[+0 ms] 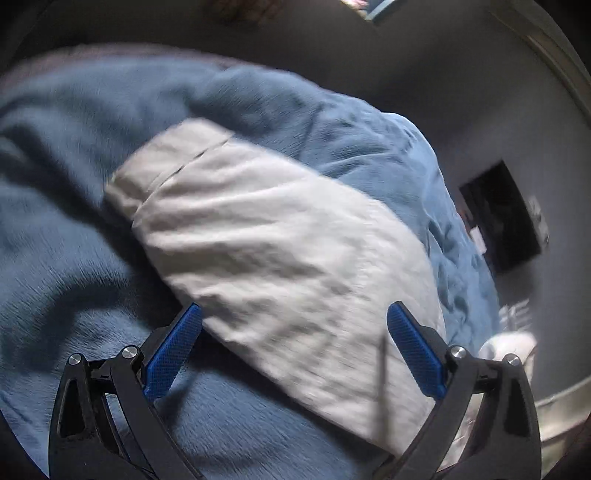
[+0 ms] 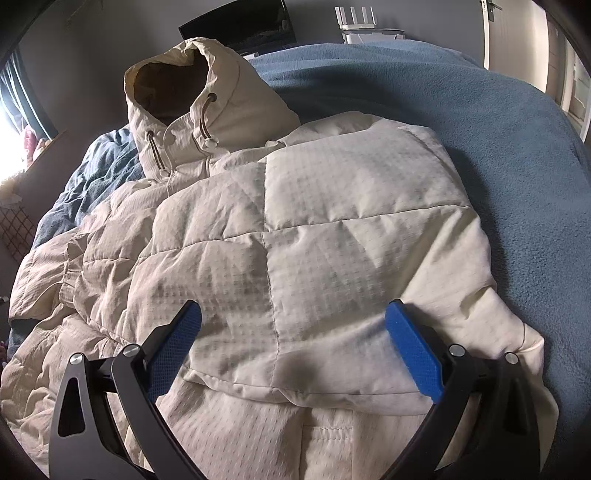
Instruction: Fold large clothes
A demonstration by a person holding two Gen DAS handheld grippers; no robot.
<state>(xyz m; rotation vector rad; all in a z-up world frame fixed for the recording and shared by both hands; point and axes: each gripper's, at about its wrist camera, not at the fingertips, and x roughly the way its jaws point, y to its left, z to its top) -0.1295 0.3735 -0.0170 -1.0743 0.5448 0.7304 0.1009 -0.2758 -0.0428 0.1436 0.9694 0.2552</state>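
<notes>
Blue blanket carries cream jacket, hood up | left gripper spread over sleeve | right gripper spread, empty

A blue fleece blanket covers the bed. Beyond it, a dark screen sits against the grey wall, near a white router.

A: Jacket cream-white, fine dotted grid weave, quilted; hood lining tan-brown at upper left.
B: Noted. Blanket plain blue at right. Gripper pads blue, frames black.
</notes>
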